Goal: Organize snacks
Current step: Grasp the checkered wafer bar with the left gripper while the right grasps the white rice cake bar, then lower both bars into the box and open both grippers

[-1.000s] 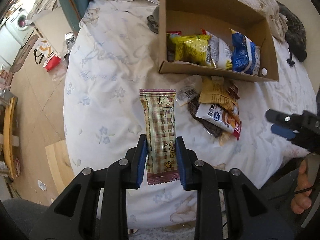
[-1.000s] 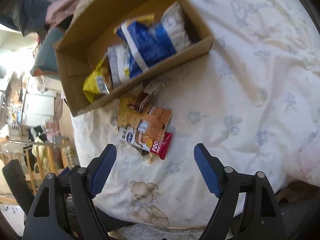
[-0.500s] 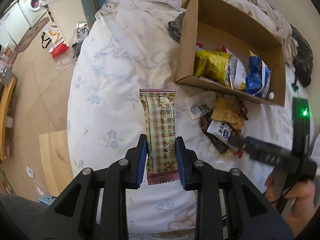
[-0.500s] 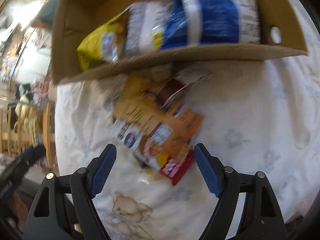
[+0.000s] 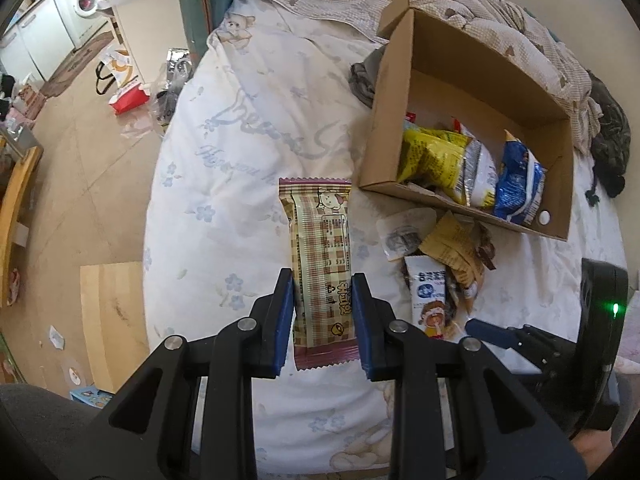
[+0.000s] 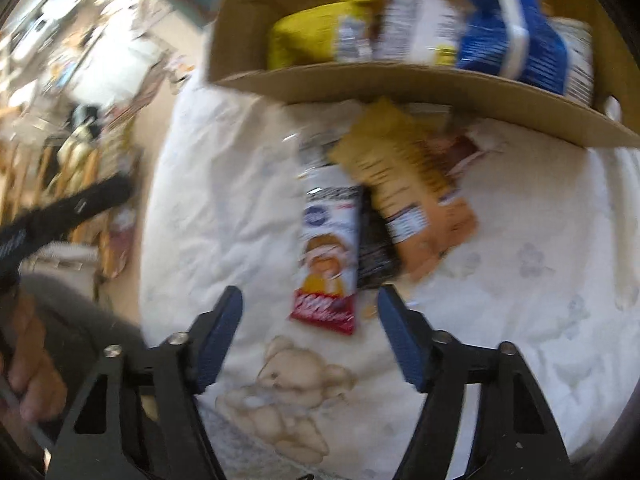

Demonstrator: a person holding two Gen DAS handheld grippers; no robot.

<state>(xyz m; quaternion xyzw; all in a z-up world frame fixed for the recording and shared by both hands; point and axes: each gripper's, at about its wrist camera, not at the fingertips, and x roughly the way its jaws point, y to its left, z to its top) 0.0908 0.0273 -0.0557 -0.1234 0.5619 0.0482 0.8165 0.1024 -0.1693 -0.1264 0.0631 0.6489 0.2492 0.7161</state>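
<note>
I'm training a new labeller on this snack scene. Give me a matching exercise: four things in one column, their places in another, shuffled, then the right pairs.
Things:
1. plaid snack bar
2. blue bag
3. white-and-red packet
4. red-and-white bag

Places:
A. inside the cardboard box
B. on the floor beside the bed
C. between the left gripper's jaws
D. on the bedsheet, ahead of the right gripper

Pairs: 1-C, 2-A, 3-D, 4-B

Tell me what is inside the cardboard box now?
Inside the cardboard box stand a yellow bag, a silver-white bag and a blue bag. Anything beneath them is hidden.
</note>
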